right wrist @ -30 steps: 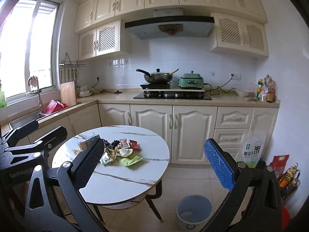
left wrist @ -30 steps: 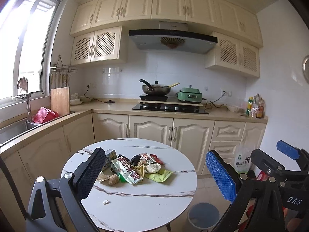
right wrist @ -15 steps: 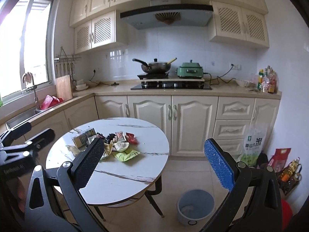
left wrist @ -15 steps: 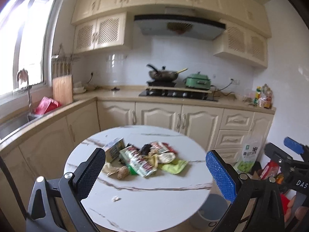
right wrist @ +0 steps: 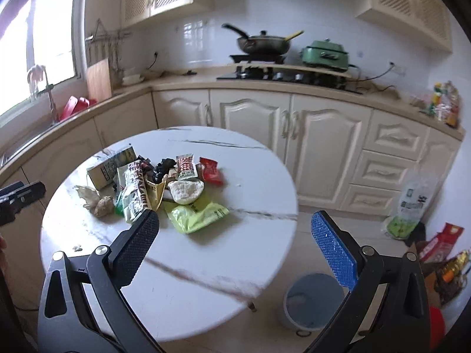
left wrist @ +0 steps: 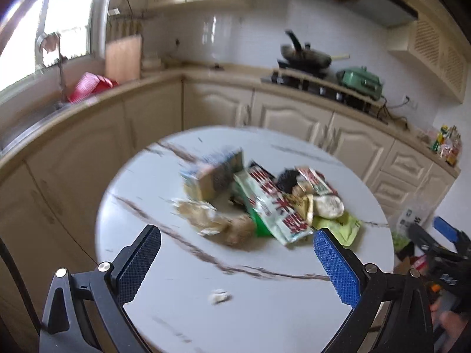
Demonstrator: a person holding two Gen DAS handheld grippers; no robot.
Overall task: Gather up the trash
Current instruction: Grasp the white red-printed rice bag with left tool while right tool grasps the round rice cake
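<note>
A pile of trash (left wrist: pixel 259 197) lies on a round white marble table (left wrist: pixel 265 300): a small carton (left wrist: pixel 212 176), a white-and-green snack bag (left wrist: pixel 273 209), a lime wrapper (right wrist: pixel 195 214), a red packet (right wrist: pixel 210 170), crumpled paper (right wrist: pixel 103 206). My left gripper (left wrist: pixel 237 261) hovers open over the table's near side, short of the pile, nothing between its fingers. My right gripper (right wrist: pixel 234 248) is open too, above the table's right edge, empty. A grey bin (right wrist: pixel 313 301) stands on the floor below the table's right side. A small crumb (left wrist: pixel 219 297) lies apart from the pile.
Cream kitchen cabinets (right wrist: pixel 294 135) and a counter with a stove (right wrist: pixel 282 75), a wok and a green pot run behind the table. A sink (left wrist: pixel 44 111) lies left under the window. Bags (right wrist: pixel 412 206) sit on the floor at right.
Both grippers have moved forward and tipped down toward the table, so the trash pile looks larger and nearer. Both stay open and empty.
</note>
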